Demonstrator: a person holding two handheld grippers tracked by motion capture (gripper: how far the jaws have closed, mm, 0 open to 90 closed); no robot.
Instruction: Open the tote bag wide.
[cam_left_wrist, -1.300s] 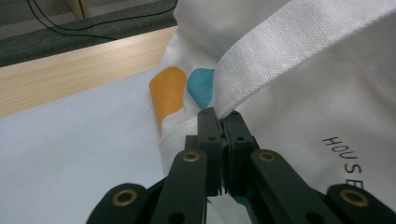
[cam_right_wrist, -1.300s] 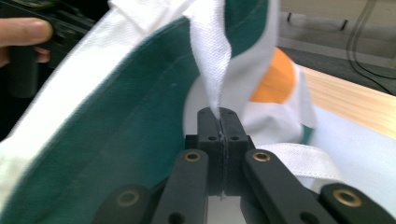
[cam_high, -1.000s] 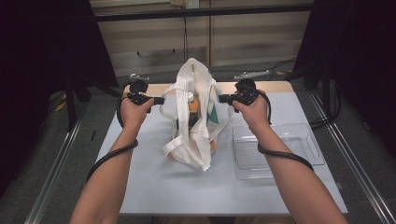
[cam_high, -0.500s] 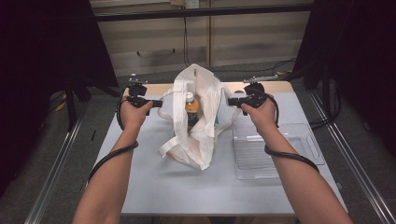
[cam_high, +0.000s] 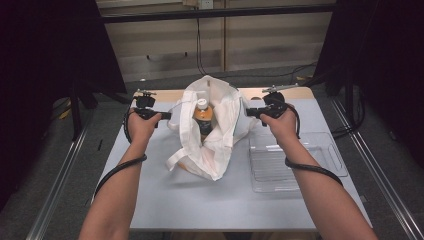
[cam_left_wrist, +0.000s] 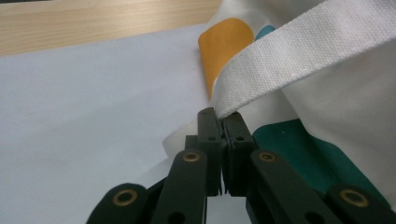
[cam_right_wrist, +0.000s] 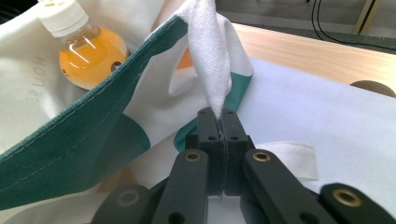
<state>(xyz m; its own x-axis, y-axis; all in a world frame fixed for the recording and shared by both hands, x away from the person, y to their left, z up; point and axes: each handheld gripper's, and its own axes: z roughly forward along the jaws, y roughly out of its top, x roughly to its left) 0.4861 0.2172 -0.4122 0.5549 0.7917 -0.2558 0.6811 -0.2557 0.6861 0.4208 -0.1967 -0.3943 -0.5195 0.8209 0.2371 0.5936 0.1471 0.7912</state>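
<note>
Item, cloth bag (cam_high: 210, 135): white with green and orange patches; sitting at the middle of the tabletop (cam_high: 175, 200), toward the far edge; its mouth is gaping between my two grippers; its lower part is lying crumpled toward the near edge.

Item, bottle (cam_high: 202, 117): white cap, orange drink; standing upright inside the bag; I am also seeing it through the opening in the right gripper view (cam_right_wrist: 81, 49).

Item, left gripper (cam_high: 167, 115): I am holding it near the far left of the tabletop; its jaws are pressing together on the bag's white woven strap (cam_left_wrist: 299, 56), pinching it at the tips (cam_left_wrist: 223, 116).

Item, right gripper (cam_high: 248, 112): I am holding it on the bag's other side, toward the far right; its jaws are pressing together on the other strap (cam_right_wrist: 210, 60), which is rising from the tips (cam_right_wrist: 219, 114).

Item, clear plastic tray (cam_high: 330, 155): lying at the right edge of the tabletop, beside the bag, under my right forearm.
</note>
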